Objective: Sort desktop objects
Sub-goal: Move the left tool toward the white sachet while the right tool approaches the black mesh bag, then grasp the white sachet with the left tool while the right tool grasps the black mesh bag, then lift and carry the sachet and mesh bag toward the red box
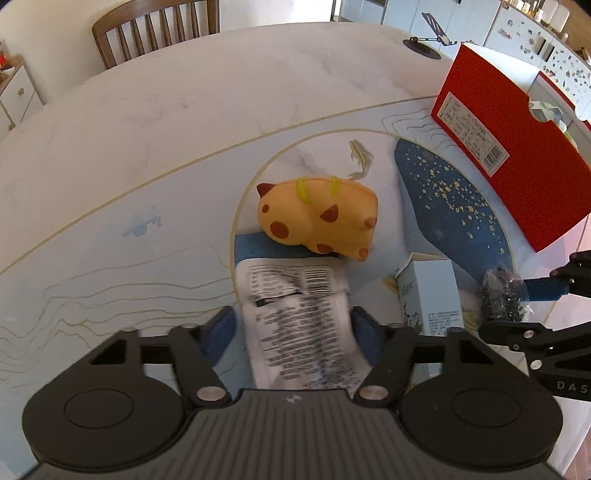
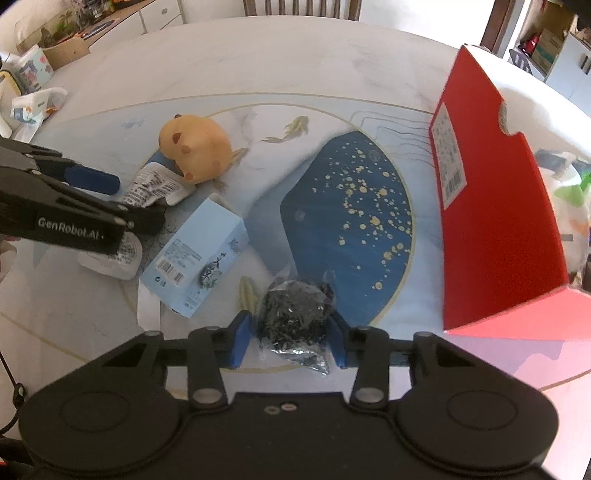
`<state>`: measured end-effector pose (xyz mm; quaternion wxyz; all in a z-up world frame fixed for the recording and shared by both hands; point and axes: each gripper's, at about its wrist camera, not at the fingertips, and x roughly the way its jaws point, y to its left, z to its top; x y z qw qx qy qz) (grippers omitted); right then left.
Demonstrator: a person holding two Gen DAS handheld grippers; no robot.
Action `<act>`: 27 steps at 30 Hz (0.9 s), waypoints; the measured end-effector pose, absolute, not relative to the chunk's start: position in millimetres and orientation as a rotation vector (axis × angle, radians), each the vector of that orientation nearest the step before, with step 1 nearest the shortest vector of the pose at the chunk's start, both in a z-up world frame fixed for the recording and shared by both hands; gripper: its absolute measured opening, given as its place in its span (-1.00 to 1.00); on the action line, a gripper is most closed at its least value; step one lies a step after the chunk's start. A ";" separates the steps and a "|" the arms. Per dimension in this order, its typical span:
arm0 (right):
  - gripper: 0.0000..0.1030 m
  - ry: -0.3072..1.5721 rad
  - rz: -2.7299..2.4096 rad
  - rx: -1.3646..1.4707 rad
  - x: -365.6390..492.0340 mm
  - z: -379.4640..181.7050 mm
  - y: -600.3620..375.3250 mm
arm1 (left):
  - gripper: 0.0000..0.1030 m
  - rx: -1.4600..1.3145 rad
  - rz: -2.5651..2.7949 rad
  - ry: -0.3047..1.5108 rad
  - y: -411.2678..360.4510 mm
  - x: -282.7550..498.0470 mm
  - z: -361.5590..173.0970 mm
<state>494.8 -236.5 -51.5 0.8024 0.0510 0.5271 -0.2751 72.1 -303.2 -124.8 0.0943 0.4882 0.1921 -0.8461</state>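
A white printed packet lies on the table mat between the blue pads of my left gripper, which press on both of its sides. In the right wrist view that left gripper reaches in from the left over the same packet. My right gripper is shut on a clear bag of small black pieces, also seen at the right edge of the left wrist view. A yellow plush toy lies just beyond the packet. A light blue carton lies between the two grippers.
An open red box stands at the right with its lid up, close to the right gripper. The printed mat covers the near part of the white table. A phone stand and a wooden chair are at the far side. Tissue packs sit far left.
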 end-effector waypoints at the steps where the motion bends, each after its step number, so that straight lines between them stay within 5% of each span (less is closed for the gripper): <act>1: -0.21 1.128 -0.592 0.117 493.3 -50.5 -237.1 | 0.19 1.448 -2.508 0.577 -303.1 72.0 -124.5; 27: -0.25 1.020 -0.569 0.247 443.3 1.2 -236.2 | 0.11 1.366 -2.513 0.767 -292.7 116.5 -93.1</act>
